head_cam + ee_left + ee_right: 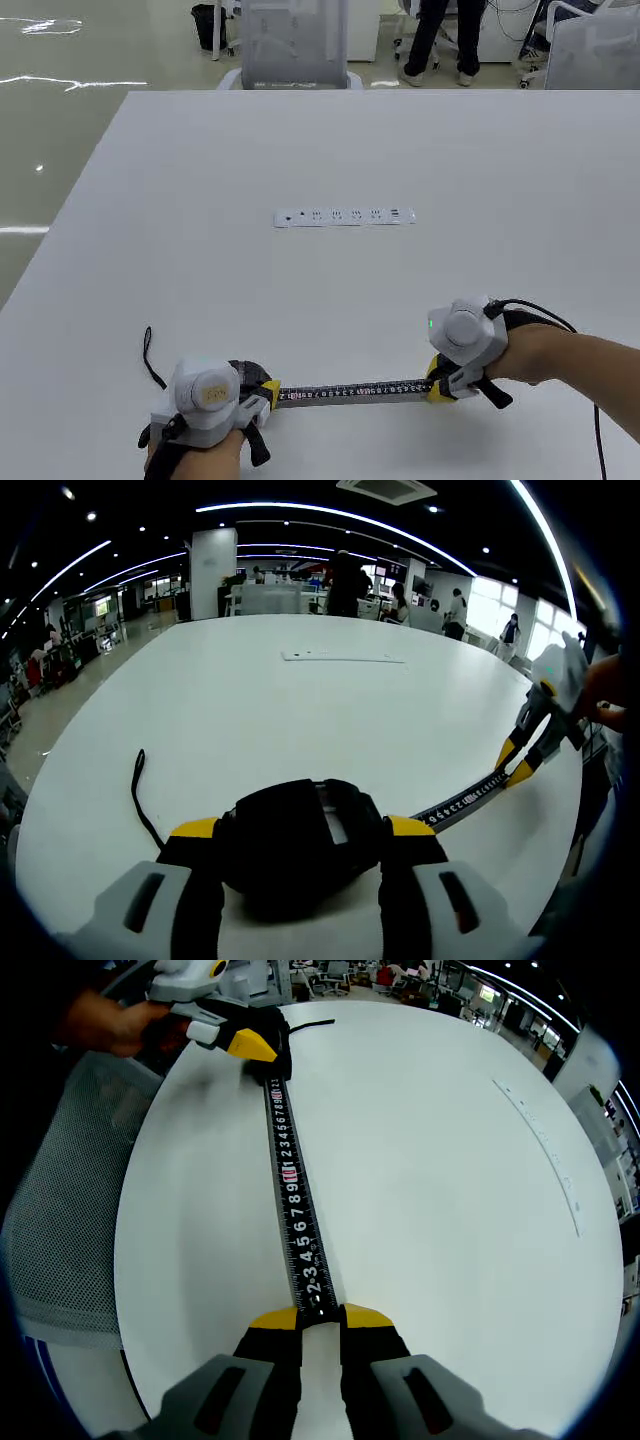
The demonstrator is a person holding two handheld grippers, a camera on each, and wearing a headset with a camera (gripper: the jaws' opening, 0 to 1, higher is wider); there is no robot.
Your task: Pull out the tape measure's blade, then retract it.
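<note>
Blade (pixel 295 1200) drawn out across the counter (pixel 350 150)
The left tongs (pixel 303 827) clench the black case (pixel 300 855) near the counter's front edge; the right tongs (pixel 320 1317) pinch the blade's tip, blade lying flat between them. A power strip (pixel 343 216) lies well beyond.

One tape measure (pixel 300 845), one power strip (pixel 343 216)

Your white worktop (pixel 450 150) carries a white power strip (pixel 344 216) at its middle and the drawn-out tape measure blade (pixel 350 392) along the near edge.
</note>
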